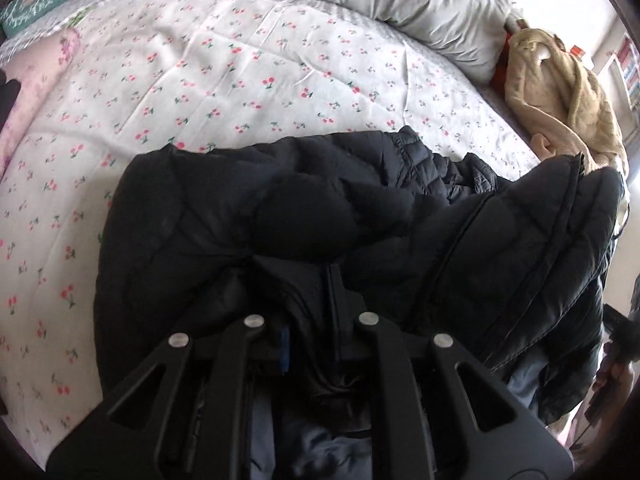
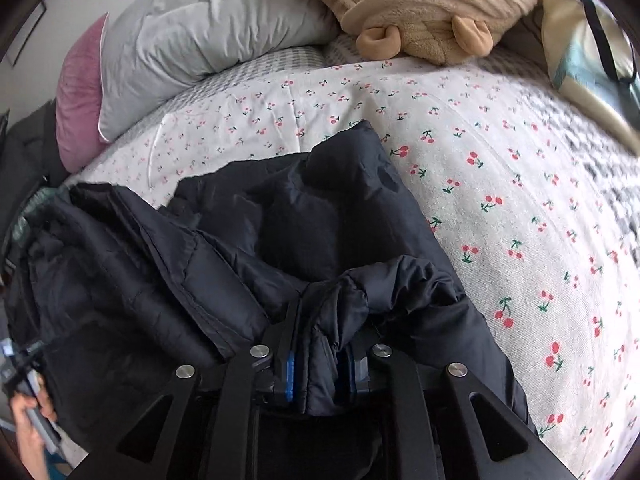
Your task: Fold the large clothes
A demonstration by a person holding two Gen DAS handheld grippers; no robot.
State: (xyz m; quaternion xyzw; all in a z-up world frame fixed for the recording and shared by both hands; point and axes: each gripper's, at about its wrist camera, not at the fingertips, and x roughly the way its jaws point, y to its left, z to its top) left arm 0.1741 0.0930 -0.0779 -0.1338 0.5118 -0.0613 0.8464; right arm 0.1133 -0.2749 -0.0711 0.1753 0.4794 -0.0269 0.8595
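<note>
Both the left gripper [image 1: 310, 300] and right gripper [image 2: 320, 344] are clamped on bunched folds of the black puffer jacket [image 1: 280, 208], which is spread on the cherry-print sheet [image 1: 200, 80] ahead of the fingers. Beyond it lie a grey pillow [image 2: 208, 28] and a tan plush blanket [image 2: 432, 12] (well apart from the jacket). A shiny bag [image 2: 588, 60] sits off to the right fingers' far right.

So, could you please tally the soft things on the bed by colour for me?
Black: 1, the puffer jacket
Grey: 1, the grey pillow
Pink: 1, the pink cushion
Beige: 1, the plush fleece garment
Teal: 1, the patterned teal cushion
Total: 5
</note>
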